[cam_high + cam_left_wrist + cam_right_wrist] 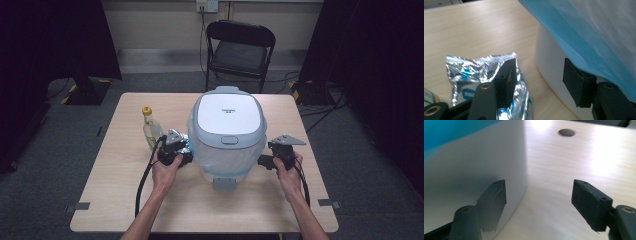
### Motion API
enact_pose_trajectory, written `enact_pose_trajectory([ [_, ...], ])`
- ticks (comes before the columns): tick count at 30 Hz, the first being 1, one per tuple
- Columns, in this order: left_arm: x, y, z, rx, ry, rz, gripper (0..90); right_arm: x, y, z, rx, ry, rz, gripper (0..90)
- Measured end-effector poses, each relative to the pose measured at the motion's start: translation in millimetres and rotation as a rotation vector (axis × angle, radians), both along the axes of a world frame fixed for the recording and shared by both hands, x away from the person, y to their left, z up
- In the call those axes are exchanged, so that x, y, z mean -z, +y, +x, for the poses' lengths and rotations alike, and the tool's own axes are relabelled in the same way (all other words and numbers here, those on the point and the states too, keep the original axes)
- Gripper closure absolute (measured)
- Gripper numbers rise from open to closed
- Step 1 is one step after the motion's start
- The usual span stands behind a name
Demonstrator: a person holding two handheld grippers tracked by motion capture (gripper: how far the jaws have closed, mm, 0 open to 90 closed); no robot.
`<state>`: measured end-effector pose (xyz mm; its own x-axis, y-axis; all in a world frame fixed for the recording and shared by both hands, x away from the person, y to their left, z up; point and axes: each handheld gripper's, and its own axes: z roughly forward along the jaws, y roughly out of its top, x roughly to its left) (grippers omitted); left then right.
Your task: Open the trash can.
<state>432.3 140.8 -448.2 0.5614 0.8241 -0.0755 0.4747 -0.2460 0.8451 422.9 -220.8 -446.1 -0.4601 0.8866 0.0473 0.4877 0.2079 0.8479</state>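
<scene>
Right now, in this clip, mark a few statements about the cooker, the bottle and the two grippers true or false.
1. The rice cooker has its lid shut. True.
2. The bottle lies on its side. False: it stands upright, on the cooker's left.
3. Both grippers are open. True: the left gripper and the right gripper each show a wide gap between the jaws.
4. The right gripper holds a foil packet. False: it holds nothing; the foil packet lies on the table by the left gripper.
5. The grippers sit on opposite sides of the cooker. True.
</scene>
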Motion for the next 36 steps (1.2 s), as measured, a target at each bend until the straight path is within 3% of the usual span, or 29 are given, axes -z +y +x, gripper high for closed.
enact_pose_trajectory([
  [4,1.3,-0.3,12.0,-0.016,0.02,-0.026,44.1,-3.4,4.9,15.3,0.035,-0.033,-0.005,31.7],
  [7,1.7,-0.7,12.1,0.007,0.013,-0.043,50.4,-5.6,9.5,13.7,0.028,-0.043,0.015,47.5],
  [9,1.1,-1.1,10.9,0.03,0.008,-0.035,58.2,-5.7,10.5,11.5,0.01,-0.024,0.051,59.2],
  [11,0.1,-1.7,9.1,0.057,0.011,-0.04,66.1,-8.2,11.3,7.9,-0.021,-0.015,0.053,66.3],
  [14,0.6,-0.9,5.9,0.08,0.016,-0.058,71.1,-10.2,11.5,3.1,-0.033,-0.012,0.046,68.6],
  [17,-1.4,-1.4,2.3,0.098,0.014,-0.039,74.0,-12.0,11.8,-1.9,-0.059,-0.003,0.036,72.9],
  [19,-3.0,-1.6,-1.5,0.102,0.012,-0.018,74.4,-13.5,13.4,-6.8,-0.065,-0.004,0.016,72.9],
  [23,-4.3,-0.3,-7.9,0.116,0.015,-0.006,73.3,-13.1,10.6,-18.3,-0.079,0.002,0.023,68.4],
  [25,-6.7,-1.1,-14.9,0.127,0.008,0.026,73.3,-13.0,9.3,-21.9,-0.086,-0.002,0.023,66.4],
  [28,-6.4,1.1,-19.1,0.144,0.012,0.009,73.1,-13.0,6.3,-22.9,-0.084,0.007,0.026,60.2],
  [30,-4.5,3.9,-18.2,0.13,0.013,0.008,64.9,-12.8,4.7,-21.4,-0.075,0.01,0.026,55.3],
  [32,-2.5,6.7,-16.2,0.12,0.014,0.001,54.1,-12.9,3.2,-19.4,-0.053,0.007,0.011,43.5],
  [34,-2.0,6.5,-17.0,0.114,0.011,0.007,50.9,-12.6,2.6,-18.8,-0.048,0.004,0.006,40.6],
  [35,-0.6,8.1,-19.3,0.114,0.006,0.012,48.1,-12.5,-0.2,-17.5,-0.038,0.011,0.012,31.2],
  [36,1.5,10.2,-20.5,0.12,0.016,-0.001,45.7,-12.5,-1.1,-17.3,-0.035,0.016,0.015,29.5],
])
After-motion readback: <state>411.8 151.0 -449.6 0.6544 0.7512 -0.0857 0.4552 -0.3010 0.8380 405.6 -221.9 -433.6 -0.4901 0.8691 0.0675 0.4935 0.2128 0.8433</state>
